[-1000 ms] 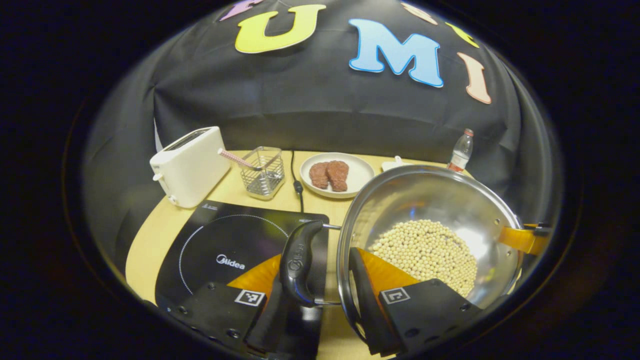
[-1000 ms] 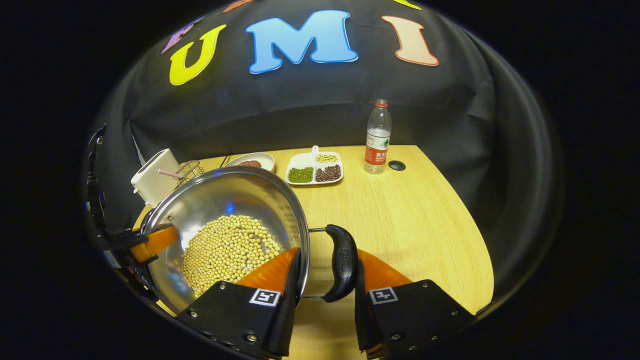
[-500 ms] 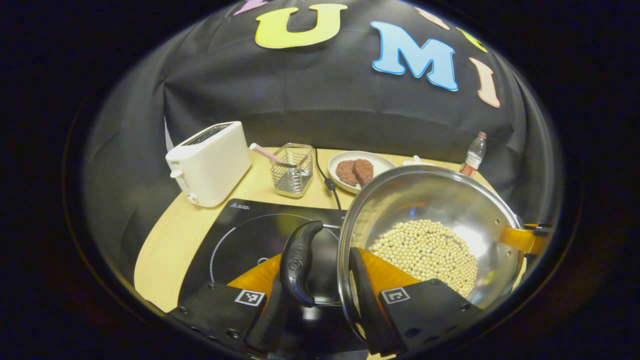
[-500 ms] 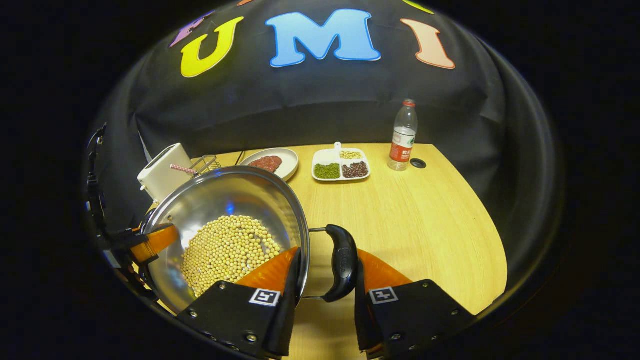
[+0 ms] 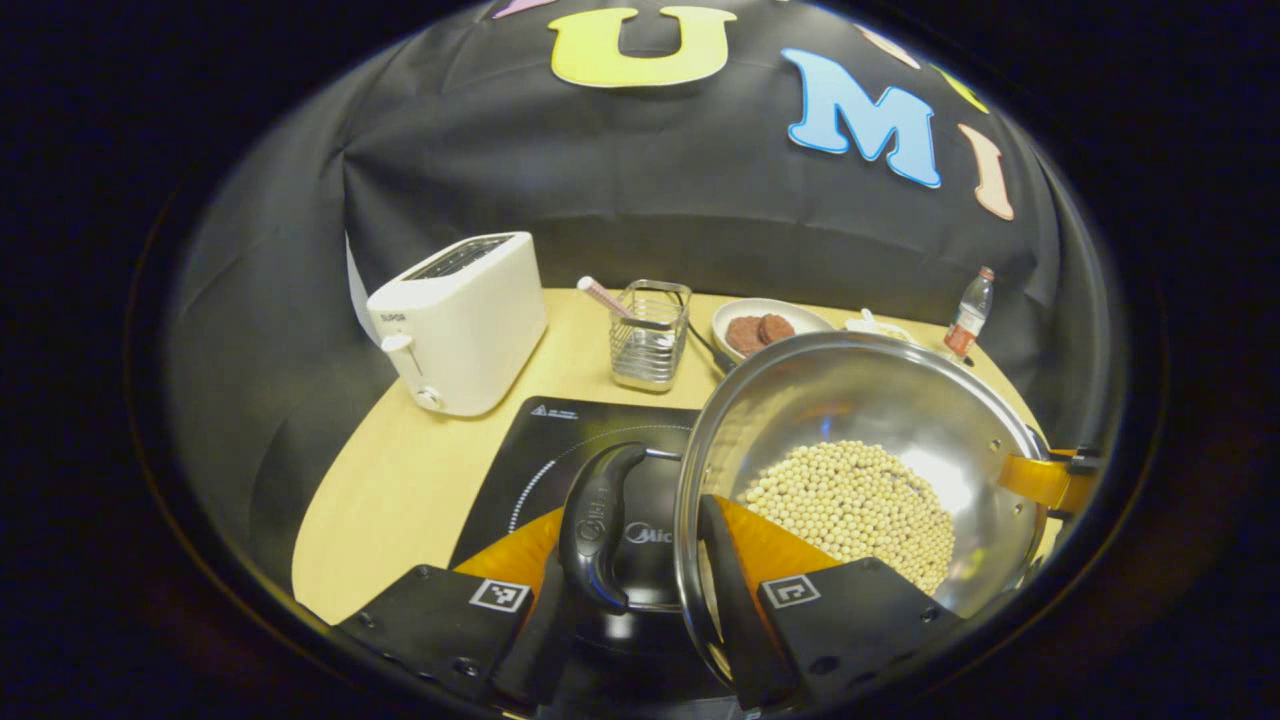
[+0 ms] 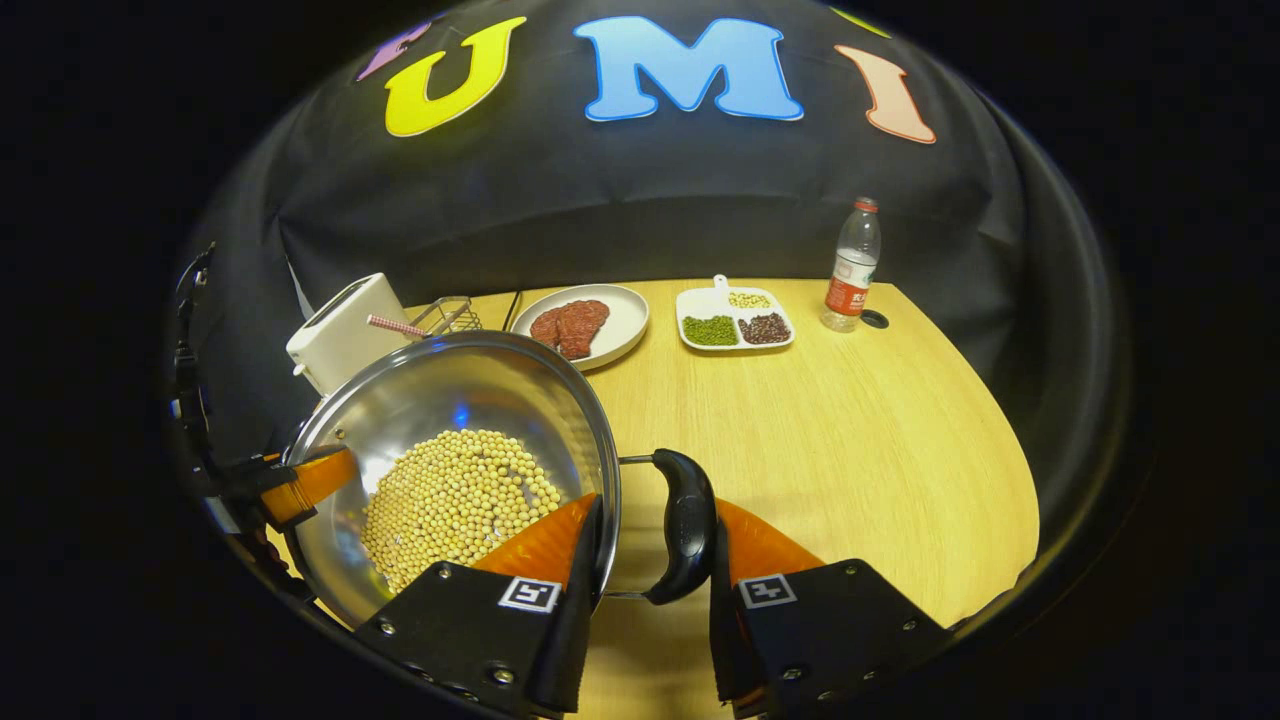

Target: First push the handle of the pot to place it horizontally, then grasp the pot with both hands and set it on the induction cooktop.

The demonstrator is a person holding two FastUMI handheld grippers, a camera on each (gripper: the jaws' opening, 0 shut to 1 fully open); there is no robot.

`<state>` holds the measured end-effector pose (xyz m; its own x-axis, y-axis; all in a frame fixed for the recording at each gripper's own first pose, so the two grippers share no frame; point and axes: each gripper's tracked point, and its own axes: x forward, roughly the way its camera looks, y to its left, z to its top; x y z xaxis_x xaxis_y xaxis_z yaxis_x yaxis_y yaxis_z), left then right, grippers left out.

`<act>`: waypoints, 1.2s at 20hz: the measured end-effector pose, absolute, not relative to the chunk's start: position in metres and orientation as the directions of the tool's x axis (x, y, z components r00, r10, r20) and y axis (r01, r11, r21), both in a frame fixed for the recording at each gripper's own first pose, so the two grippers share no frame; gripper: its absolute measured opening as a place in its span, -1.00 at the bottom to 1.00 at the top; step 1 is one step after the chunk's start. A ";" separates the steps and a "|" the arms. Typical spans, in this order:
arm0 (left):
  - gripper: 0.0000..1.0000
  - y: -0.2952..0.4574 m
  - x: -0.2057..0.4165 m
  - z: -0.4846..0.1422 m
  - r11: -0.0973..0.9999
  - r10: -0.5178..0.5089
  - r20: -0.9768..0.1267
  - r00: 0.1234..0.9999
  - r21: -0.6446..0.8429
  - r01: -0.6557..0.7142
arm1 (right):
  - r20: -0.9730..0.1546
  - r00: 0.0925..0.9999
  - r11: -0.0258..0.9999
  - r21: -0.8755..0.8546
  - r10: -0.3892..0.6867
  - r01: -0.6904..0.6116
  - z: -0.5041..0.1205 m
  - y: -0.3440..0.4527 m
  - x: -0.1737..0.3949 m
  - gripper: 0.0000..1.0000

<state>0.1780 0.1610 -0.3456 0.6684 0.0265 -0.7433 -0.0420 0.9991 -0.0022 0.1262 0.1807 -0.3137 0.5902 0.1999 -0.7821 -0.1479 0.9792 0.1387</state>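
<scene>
In the left gripper view, the left tool [image 5: 640, 555] is reaching forward at the bottom, its two fingers pinching the steel pot [image 5: 860, 400] by its rim and near black handle [image 5: 598, 525], one finger inside the wall and one outside the handle. The pot, holding pale beans [image 5: 850, 505], is hanging above the near edge of the black induction cooktop [image 5: 560, 445], not resting on it. In the right gripper view, the right tool [image 6: 650, 550] is gripping the opposite side the same way, its fingers pressing on rim and other handle [image 6: 688, 525], over bare table [image 6: 850, 440]. Farther back on the table are standing a white toaster [image 5: 460, 320], a wire basket [image 5: 650, 335], a plate of meat [image 6: 580, 322], a divided dish of beans [image 6: 735, 322] and a water bottle [image 6: 850, 268]
</scene>
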 end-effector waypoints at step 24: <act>0.51 0.292 0.187 -0.370 0.997 0.052 -0.735 0.676 0.000 -0.076 | -0.806 0.542 0.971 0.191 0.239 -0.143 -0.327 0.304 0.115 0.07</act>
